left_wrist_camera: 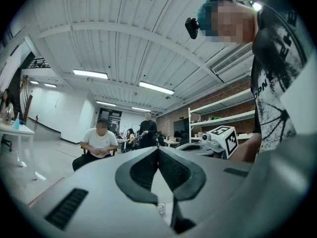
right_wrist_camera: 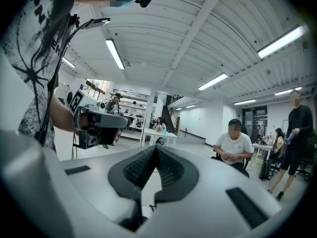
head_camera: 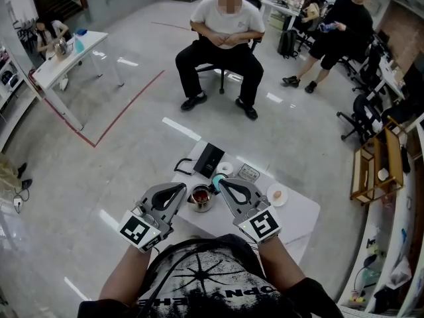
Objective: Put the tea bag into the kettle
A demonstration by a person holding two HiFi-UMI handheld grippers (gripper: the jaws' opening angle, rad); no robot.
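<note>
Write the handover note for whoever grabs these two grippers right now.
Left gripper: shut, empty, held level to the left of the kettle.
Right gripper: shut, empty, on the kettle's other side.
Kettle: lid off, on the white table, with something dark red inside. Whether that is the tea bag cannot be told.
Done: unclear; neither gripper carries a tea bag.
Left: look into the kettle; if there is no bag in it, find one and drop it in.

White table [head_camera: 295, 214]: black case [head_camera: 208, 159], tape roll [head_camera: 225, 169], plate [head_camera: 271, 200]. Seated person [head_camera: 224, 22] beyond, wooden rack [head_camera: 371, 171] right.
</note>
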